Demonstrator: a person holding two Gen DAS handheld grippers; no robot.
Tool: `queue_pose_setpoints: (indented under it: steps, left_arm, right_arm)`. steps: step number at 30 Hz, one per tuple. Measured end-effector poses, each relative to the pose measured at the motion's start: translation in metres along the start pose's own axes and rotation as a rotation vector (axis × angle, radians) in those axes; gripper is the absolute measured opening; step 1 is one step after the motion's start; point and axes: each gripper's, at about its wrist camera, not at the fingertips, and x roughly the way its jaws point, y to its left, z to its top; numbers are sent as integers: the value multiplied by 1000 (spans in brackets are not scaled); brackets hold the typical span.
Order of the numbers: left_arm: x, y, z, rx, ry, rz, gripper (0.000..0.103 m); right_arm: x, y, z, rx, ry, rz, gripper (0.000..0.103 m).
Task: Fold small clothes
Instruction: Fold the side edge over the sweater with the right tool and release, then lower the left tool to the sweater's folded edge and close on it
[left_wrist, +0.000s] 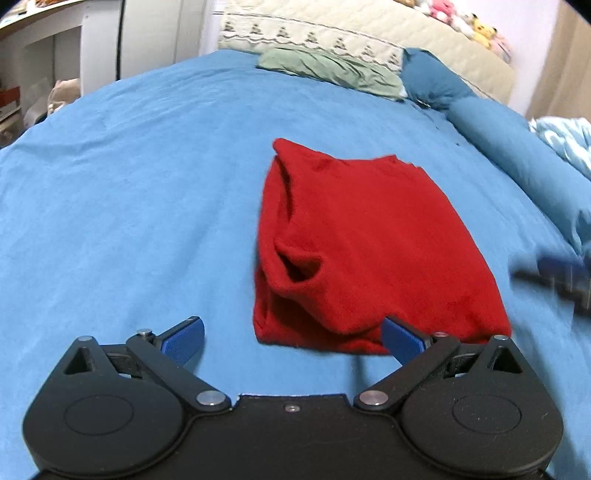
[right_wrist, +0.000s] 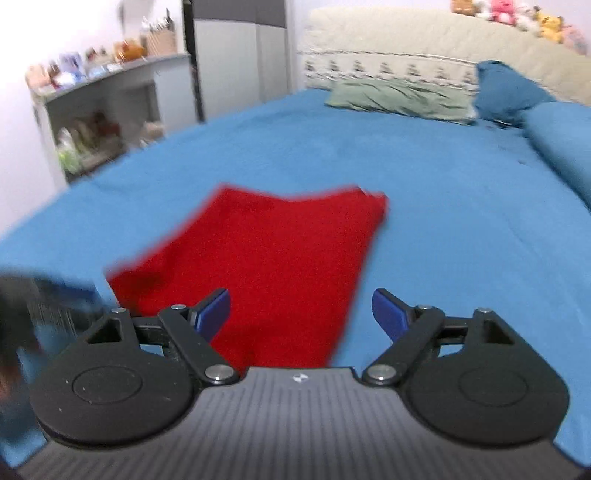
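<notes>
A folded red garment (left_wrist: 365, 251) lies flat on the blue bed (left_wrist: 129, 203), nearer its foot than the pillows, while the left gripper (left_wrist: 293, 338) and right gripper (right_wrist: 301, 314) hover with jaws apart, empty.

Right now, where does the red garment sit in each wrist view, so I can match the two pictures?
Left wrist: the red garment lies right of centre on the blue bedsheet, its near edge by the open left gripper.
Right wrist: the red garment lies centre-left, reaching down between the fingers of the open right gripper.
Shared landmark: the green pillow at the head of the bed.
</notes>
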Motion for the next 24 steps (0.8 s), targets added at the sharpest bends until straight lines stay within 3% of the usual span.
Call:
queue_pose_setpoints:
  steps: [5, 13, 17, 20, 24]
  left_arm:
    - [2, 0, 2, 3, -8, 20, 103]
    - [2, 0, -1, 9, -12, 31, 103]
    - [2, 0, 3, 0, -23, 35, 103]
    - [2, 4, 10, -18, -59, 69, 103]
    - [10, 17, 9, 1, -49, 104, 103]
  right_arm:
    - [11, 5, -45, -5, 43, -71, 97]
    - [33, 7, -56, 12, 63, -108, 95]
    - [47, 10, -48, -1, 45, -133, 92]
    - [53, 6, -39, 6, 5, -185, 74]
    - [27, -7, -33, 57, -104, -204, 77]
